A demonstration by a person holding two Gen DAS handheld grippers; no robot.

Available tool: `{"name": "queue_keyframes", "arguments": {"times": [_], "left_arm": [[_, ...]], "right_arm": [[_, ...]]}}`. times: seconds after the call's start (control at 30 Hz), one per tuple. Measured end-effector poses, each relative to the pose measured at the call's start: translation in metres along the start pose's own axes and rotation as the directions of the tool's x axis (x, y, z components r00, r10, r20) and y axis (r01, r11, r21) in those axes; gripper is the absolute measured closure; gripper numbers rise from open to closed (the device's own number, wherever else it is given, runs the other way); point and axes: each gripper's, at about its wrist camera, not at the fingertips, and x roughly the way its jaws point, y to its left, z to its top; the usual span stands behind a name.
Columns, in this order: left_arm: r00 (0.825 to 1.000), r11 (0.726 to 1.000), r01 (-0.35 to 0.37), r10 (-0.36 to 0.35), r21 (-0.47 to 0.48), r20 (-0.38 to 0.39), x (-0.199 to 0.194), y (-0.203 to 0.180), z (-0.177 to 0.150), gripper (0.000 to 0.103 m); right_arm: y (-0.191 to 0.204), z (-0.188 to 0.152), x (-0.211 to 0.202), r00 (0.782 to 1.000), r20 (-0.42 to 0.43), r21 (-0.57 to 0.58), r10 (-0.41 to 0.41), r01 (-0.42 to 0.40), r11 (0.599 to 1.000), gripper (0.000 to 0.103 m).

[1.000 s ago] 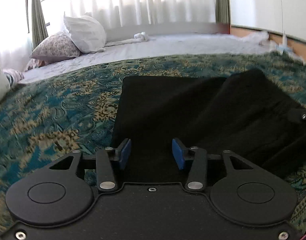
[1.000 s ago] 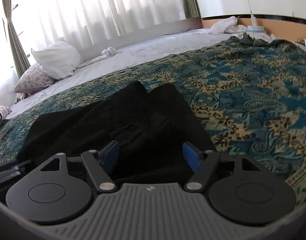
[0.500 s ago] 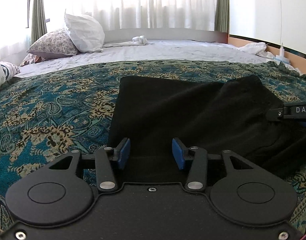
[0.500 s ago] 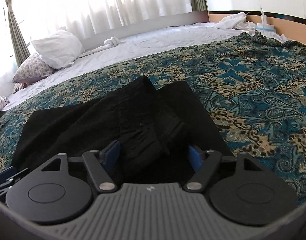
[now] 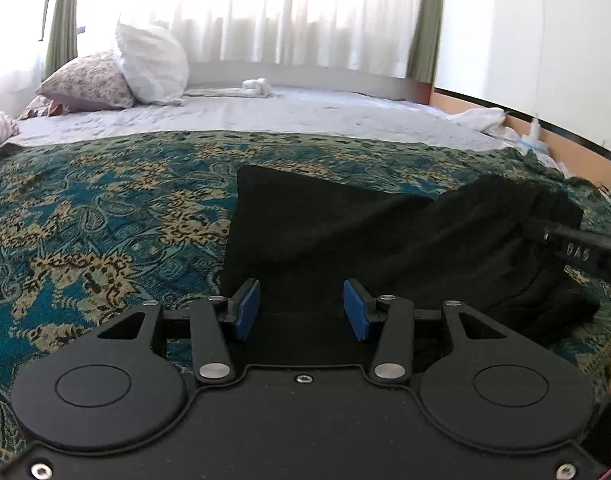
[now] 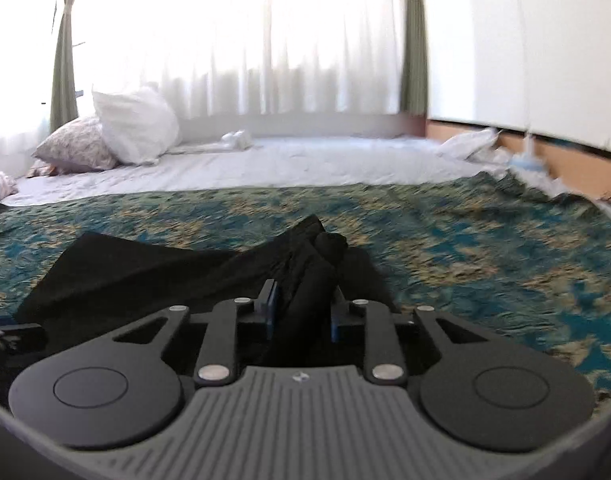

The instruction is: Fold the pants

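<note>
The black pants [image 5: 345, 236] lie on a teal and gold patterned bedspread [image 5: 97, 216]. Their left part is flat and the right part is bunched. My left gripper [image 5: 301, 310] is open, with its blue pads on either side of the near edge of the flat part. My right gripper [image 6: 301, 312] is shut on a bunched fold of the pants [image 6: 313, 276] and lifts it off the bed. Part of the right gripper shows at the right edge of the left wrist view [image 5: 585, 254].
Beyond the bedspread is a white sheet [image 5: 305, 114] with a white pillow [image 5: 151, 64], a floral pillow [image 5: 85, 82] and a small rolled white cloth [image 5: 255, 86]. Curtains and a window stand behind. A wooden ledge [image 5: 545, 136] with crumpled white cloth runs on the right.
My right gripper has closed on a bunch of the pants and raised it. The left gripper stays open at the near edge.
</note>
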Motion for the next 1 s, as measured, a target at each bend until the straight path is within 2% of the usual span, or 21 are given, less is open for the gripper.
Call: {"name": "queue_keyframes", "arguments": {"times": [0.13, 0.23, 0.33, 0.47, 0.63, 0.7, 0.77, 0.9, 0.93, 1.0], "left_arm": [[1.000, 0.999, -0.010, 0.011, 0.032, -0.023, 0.004, -0.006, -0.006, 0.059], [0.999, 0.999, -0.013, 0.015, 0.049, -0.032, 0.005, -0.008, -0.011, 0.059], [0.999, 0.997, -0.018, 0.021, 0.070, -0.030, 0.004, -0.009, -0.014, 0.059], [0.999, 0.996, -0.021, 0.024, 0.090, -0.033, -0.001, -0.009, -0.017, 0.058], [0.999, 0.995, -0.016, 0.019, 0.097, -0.035, -0.010, -0.006, -0.021, 0.054], [0.999, 0.996, -0.016, 0.020, 0.093, -0.038, -0.014, -0.005, -0.021, 0.052], [0.999, 0.996, -0.018, 0.021, 0.086, -0.040, -0.017, -0.003, -0.022, 0.051], [0.999, 0.998, -0.006, 0.009, 0.058, -0.052, -0.022, 0.001, -0.024, 0.050], [0.999, 0.999, -0.005, 0.007, 0.053, -0.053, -0.023, 0.001, -0.024, 0.050], [0.998, 0.999, -0.001, 0.004, 0.044, -0.061, -0.027, 0.003, -0.024, 0.050]], "right_arm": [[-0.023, -0.015, 0.008, 0.998, -0.069, 0.100, -0.001, 0.008, 0.995, 0.075], [-0.031, -0.015, 0.001, 0.999, -0.042, 0.107, 0.027, -0.022, 0.994, 0.073], [-0.038, -0.017, 0.002, 0.997, -0.054, 0.134, 0.046, -0.039, 0.990, 0.070], [-0.046, -0.021, 0.002, 0.997, -0.053, 0.171, 0.048, -0.038, 0.985, 0.058], [-0.053, -0.026, -0.007, 0.998, -0.040, 0.185, 0.041, -0.033, 0.982, 0.056], [-0.053, -0.027, -0.015, 1.000, 0.003, 0.170, 0.021, -0.021, 0.985, 0.038], [-0.051, -0.027, -0.018, 1.000, 0.024, 0.132, -0.018, 0.014, 0.991, 0.031], [-0.050, -0.030, -0.010, 0.998, -0.041, 0.072, -0.056, 0.058, 0.996, 0.027], [-0.049, -0.030, -0.011, 0.997, -0.043, 0.062, -0.063, 0.066, 0.996, 0.027], [-0.046, -0.028, -0.017, 0.996, -0.021, 0.051, -0.084, 0.085, 0.995, 0.019]]}}
